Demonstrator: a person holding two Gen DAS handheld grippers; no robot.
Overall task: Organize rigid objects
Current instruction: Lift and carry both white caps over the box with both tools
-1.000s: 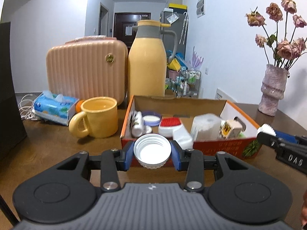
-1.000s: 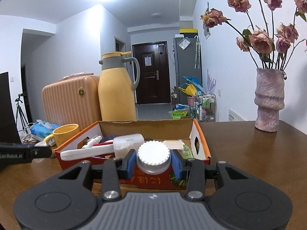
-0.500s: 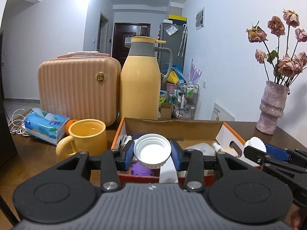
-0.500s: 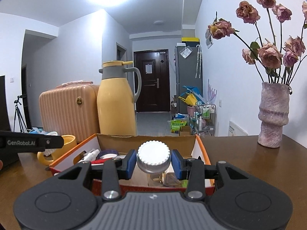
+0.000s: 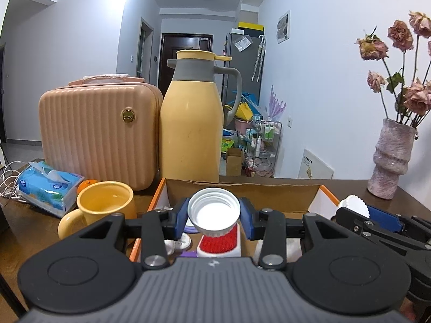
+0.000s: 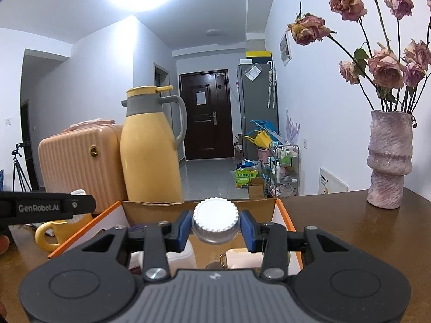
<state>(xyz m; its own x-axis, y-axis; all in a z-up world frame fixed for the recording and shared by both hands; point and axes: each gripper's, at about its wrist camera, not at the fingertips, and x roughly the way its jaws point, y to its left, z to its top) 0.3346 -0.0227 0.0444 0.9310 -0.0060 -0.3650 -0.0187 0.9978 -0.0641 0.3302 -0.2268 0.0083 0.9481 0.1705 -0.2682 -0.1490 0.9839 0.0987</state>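
- The left tool [image 5: 214, 219] pinches a white screw cap [image 5: 214, 212] by its rim, open threaded side facing the camera; the blue pads [image 5: 180, 220] press on opposite sides of it.
- The right tool [image 6: 215, 227] pinches a second white cap [image 6: 215, 222], closed top facing the camera, gripped across its ribbed skirt.
- Both caps hang above the orange-edged cardboard box [image 5: 327, 197] on the brown desk [image 6: 350, 231], clear of the contents below.
- The box already holds a red-and-white brush-like item [image 5: 219, 242] and other small pieces I cannot make out.
- Both caps look to be light, stiff plastic that should not dent under the pads.
- The ribbing gives the pads some bite, but the round outline means an off-centre pinch could let a cap squirt out sideways.
- The hold across the widest part of each cap looks right.
- Beside the box stand a yellow mug [image 5: 103, 210] and a yellow jug [image 5: 192, 123].
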